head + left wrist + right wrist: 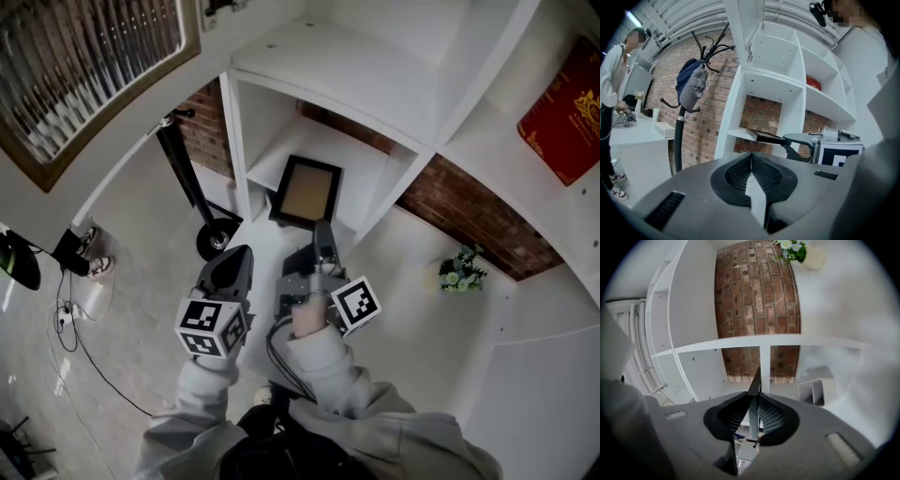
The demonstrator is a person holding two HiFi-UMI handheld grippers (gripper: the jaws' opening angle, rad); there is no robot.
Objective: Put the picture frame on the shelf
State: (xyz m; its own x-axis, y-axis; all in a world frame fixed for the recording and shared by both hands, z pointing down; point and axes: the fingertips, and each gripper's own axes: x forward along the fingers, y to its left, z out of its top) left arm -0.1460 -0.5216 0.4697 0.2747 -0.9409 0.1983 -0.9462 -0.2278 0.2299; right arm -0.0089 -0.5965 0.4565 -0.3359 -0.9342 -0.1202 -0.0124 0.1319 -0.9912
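The picture frame [305,191], black-rimmed with a tan inside, is held out in front of the white shelf unit [349,67], over its lower open compartment. My right gripper [323,232] is shut on the frame's near edge. In the right gripper view the frame [755,380] shows edge-on between the ribbed pads [769,417]. In the left gripper view the frame [768,137] lies nearly flat in the right gripper [802,142], close to a shelf board. My left gripper [232,266] hangs to the left and a little behind, its jaws [751,169] shut with nothing in them.
A black coat stand [190,178] with a bag on it [692,84] stands left of the shelves against the brick wall. A red box [566,109] sits in an upper compartment. A small pot of flowers [462,270] is to the right. A person [610,89] stands far left.
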